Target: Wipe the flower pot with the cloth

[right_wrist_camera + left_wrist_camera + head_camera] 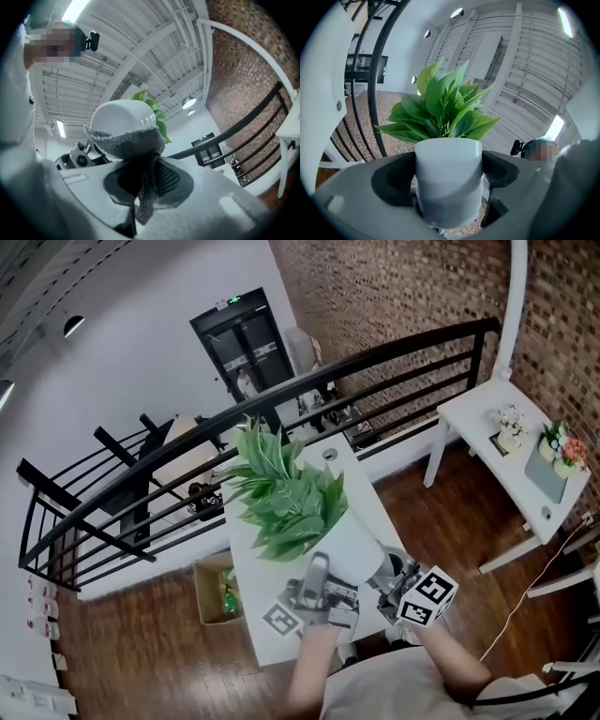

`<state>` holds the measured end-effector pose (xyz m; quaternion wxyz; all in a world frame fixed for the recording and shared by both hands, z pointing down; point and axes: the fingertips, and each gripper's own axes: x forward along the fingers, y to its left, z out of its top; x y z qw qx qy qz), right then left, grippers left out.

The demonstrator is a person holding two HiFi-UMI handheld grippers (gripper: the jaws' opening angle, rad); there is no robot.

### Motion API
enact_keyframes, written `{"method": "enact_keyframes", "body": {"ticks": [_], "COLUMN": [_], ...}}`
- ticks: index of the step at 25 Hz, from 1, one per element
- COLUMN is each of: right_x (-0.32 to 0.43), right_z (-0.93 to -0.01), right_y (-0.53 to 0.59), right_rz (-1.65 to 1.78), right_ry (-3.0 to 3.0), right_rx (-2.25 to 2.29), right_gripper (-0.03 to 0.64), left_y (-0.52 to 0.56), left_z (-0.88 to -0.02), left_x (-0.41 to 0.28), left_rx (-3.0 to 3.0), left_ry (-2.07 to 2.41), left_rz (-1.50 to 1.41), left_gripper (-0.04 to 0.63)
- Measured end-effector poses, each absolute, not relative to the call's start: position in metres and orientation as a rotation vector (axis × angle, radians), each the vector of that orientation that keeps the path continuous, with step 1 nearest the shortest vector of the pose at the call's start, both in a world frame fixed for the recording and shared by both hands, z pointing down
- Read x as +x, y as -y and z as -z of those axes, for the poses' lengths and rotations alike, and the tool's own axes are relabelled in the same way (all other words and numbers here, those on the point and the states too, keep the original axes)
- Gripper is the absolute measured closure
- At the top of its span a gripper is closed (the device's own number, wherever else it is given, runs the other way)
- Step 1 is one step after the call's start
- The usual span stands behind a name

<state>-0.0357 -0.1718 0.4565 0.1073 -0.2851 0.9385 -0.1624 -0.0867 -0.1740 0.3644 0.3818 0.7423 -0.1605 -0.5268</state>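
Clamped by its white sides between the jaws of the left gripper [319,592]: flower pot [354,542], tilted over the table [248,568]. Pinched in the closed jaws of the right gripper [145,180]: cloth [124,140], draped against the pot's rounded base

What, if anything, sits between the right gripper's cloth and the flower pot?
Nothing visible does. The right gripper is shut on the cloth, which lies directly across the white flower pot. The left gripper clamps the pot from the other side.
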Motion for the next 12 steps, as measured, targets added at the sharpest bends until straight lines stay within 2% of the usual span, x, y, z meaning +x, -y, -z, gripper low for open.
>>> {"method": "enact_keyframes", "body": {"ticks": [8,12], "right_x": [-0.021,-0.015], "right_z": [-0.458,-0.454], "right_y": [0.169,0.157], "right_rz": [0.485,0.337], "right_ry": [-2.758,-2.829], "right_rx": [-0.858,-0.881], "right_gripper": [0.601,0.601], "left_y": [0.179,0.185], "left_z": [-0.368,-0.37], "left_x": [-0.082,-0.082], "left_rx": [1.888,1.905], "left_ry": [0.455,0.522], "left_rz": [1.38,1.391], "left_gripper": [0.121,0.123]}}
